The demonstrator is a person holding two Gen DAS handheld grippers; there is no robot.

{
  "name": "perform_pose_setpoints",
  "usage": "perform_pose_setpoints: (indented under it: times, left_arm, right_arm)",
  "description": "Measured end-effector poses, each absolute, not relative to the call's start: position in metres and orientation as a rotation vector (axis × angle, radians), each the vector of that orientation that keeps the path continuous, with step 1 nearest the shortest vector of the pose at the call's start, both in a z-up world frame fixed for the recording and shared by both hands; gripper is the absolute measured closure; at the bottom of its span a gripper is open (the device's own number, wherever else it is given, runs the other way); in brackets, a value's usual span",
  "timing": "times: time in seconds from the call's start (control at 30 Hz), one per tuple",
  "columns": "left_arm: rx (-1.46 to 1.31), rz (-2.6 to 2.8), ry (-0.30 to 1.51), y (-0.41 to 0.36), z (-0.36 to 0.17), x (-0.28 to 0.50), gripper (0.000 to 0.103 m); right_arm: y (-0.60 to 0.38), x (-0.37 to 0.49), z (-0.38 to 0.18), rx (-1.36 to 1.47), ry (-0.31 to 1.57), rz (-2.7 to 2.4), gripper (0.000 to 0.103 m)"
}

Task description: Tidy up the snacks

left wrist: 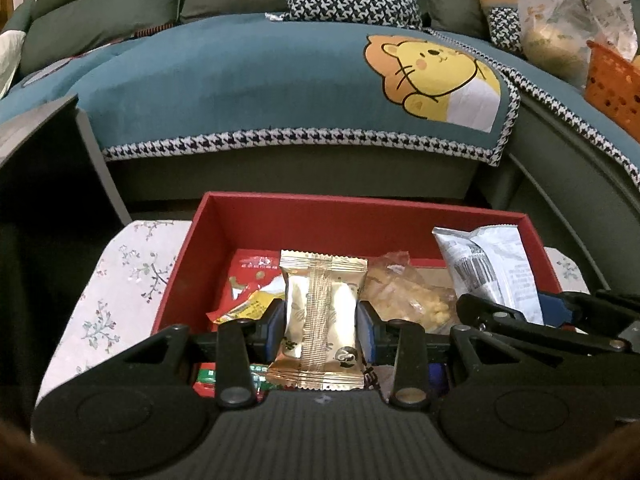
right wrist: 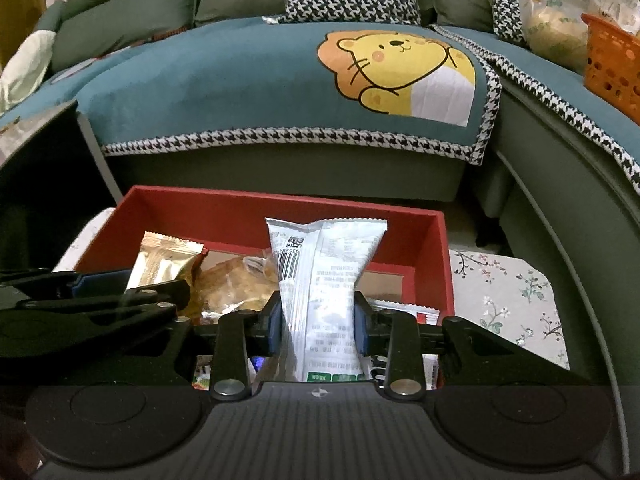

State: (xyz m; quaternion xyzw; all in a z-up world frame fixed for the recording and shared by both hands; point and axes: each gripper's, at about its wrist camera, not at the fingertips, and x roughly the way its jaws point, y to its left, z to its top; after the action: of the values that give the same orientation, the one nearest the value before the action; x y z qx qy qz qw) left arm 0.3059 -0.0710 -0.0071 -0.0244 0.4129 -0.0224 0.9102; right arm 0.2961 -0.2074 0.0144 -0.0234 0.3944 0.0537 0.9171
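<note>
A red box (left wrist: 256, 216) (right wrist: 224, 208) stands on a floral tablecloth and holds several snacks. My left gripper (left wrist: 321, 316) is shut on a gold snack packet (left wrist: 320, 304), held upright over the box; the packet also shows in the right wrist view (right wrist: 160, 264). My right gripper (right wrist: 318, 320) is shut on a white snack bag (right wrist: 324, 272), upright over the box, also in the left wrist view (left wrist: 492, 264). A clear bag of yellow snacks (left wrist: 404, 292) (right wrist: 236, 284) and a red packet (left wrist: 248, 276) lie in the box.
A green sofa with a teal lion-print cover (left wrist: 280, 80) (right wrist: 280, 80) stands right behind the table. An orange basket (left wrist: 612, 84) and plastic bags (right wrist: 552, 20) sit on the sofa at the right. A dark cabinet (left wrist: 40, 152) is at the left.
</note>
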Motion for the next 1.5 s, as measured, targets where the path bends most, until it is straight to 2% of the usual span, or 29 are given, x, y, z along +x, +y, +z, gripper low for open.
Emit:
perform_pose_setpoints:
  times: [0.23,0.37,0.43,0.5,0.63,1.23,1.5]
  left_arm:
    - [-0.024,-0.039,0.864,-0.074,-0.016,0.309,0.043]
    - [-0.024,-0.031,0.867,-0.073,-0.017,0.31,0.036]
    - [-0.034,-0.03,0.866,-0.071,-0.015,0.31,0.032]
    - [-0.042,-0.035,0.872,-0.069,-0.014,0.309,0.029]
    - [-0.079,-0.039,0.856,-0.063,-0.005,0.308,0.019]
    - [-0.112,-0.045,0.836,-0.052,0.02,0.274,0.015]
    - [-0.13,-0.046,0.81,-0.048,0.035,0.244,0.008]
  right_arm:
    - [-0.207,0.301,0.007,-0.08,0.804,0.085,0.055]
    - [-0.207,0.302,0.004,-0.101,0.797,0.065,0.051]
    - [-0.21,0.302,0.005,-0.103,0.799,0.055,0.045]
    - [-0.215,0.302,0.006,-0.109,0.801,0.036,0.033]
    - [-0.224,0.296,0.01,-0.098,0.817,0.034,0.026]
    - [-0.23,0.268,0.046,-0.088,0.752,0.034,0.02]
    - [-0.228,0.239,0.068,-0.104,0.718,0.028,0.019]
